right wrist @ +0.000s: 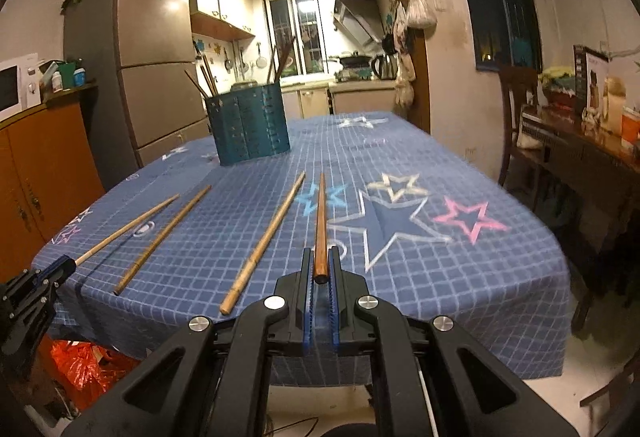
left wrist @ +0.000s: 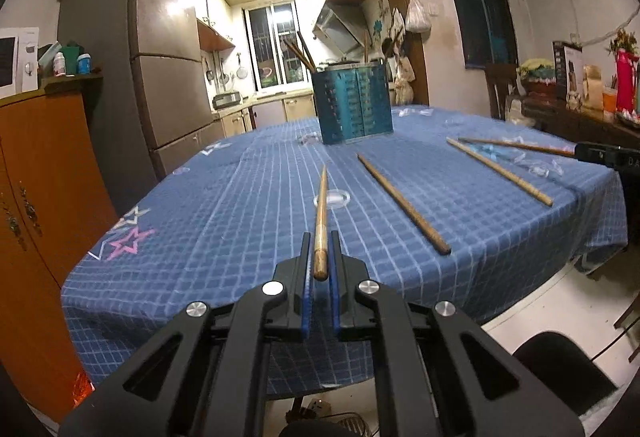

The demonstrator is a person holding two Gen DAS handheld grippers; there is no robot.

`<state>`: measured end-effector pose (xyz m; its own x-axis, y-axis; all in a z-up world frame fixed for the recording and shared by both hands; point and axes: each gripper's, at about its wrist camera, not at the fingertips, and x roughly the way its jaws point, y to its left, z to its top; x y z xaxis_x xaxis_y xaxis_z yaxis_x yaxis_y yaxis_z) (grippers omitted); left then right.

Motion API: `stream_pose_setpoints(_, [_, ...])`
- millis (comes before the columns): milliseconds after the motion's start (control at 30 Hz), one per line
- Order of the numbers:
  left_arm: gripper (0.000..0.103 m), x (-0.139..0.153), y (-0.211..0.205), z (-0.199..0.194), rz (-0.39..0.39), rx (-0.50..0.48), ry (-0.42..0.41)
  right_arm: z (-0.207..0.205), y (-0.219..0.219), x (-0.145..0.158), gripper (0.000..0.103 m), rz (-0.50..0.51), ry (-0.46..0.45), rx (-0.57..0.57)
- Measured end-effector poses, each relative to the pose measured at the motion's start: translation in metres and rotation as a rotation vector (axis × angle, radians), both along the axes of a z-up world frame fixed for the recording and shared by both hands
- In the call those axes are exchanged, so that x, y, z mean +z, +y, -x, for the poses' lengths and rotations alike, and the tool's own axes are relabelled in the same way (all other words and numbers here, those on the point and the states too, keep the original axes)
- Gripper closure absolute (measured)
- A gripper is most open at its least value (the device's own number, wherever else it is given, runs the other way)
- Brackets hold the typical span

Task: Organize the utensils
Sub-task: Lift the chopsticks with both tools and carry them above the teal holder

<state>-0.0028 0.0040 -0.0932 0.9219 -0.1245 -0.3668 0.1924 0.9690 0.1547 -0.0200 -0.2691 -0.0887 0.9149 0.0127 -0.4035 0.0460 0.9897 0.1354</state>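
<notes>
Tapered wooden chopsticks point(left wrist: 321, 221) point(right wrist: 319, 225) (round-ended) pinched in each ribbed tool point(left wrist: 320, 257) point(right wrist: 320, 269).

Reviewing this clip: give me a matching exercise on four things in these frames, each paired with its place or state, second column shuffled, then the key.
Things:
1. left gripper
2. right gripper
3. teal holder
4. two loose chopsticks

States:
A. stands upright at the far end of the blue tablecloth, sticks poking out of it
B. lie flat on the cloth between the two grippers
C. shut on a pale chopstick
D. shut on a reddish-brown chopstick

Pairs: 1-C, 2-D, 3-A, 4-B
</notes>
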Motion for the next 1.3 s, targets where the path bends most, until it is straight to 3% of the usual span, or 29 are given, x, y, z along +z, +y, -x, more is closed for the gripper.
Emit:
stream_pose_setpoints(767, [0.098, 0.076, -0.009, -0.006, 0.027, -0.019, -0.193, -0.008, -0.008, 0.080, 0.095, 0.055, -0.188, 0.035])
stream_pose_setpoints(1100, [0.098, 0.103, -0.012, -0.032, 0.034, -0.018, -0.239, -0.041, -0.015, 0.105, 0.095, 0.067, -0.183, 0.062])
stream_pose_setpoints(1300, [0.098, 0.120, -0.010, -0.056, 0.055, -0.034, -0.216, -0.068, -0.017, 0.120, 0.095, 0.051, -0.160, 0.093])
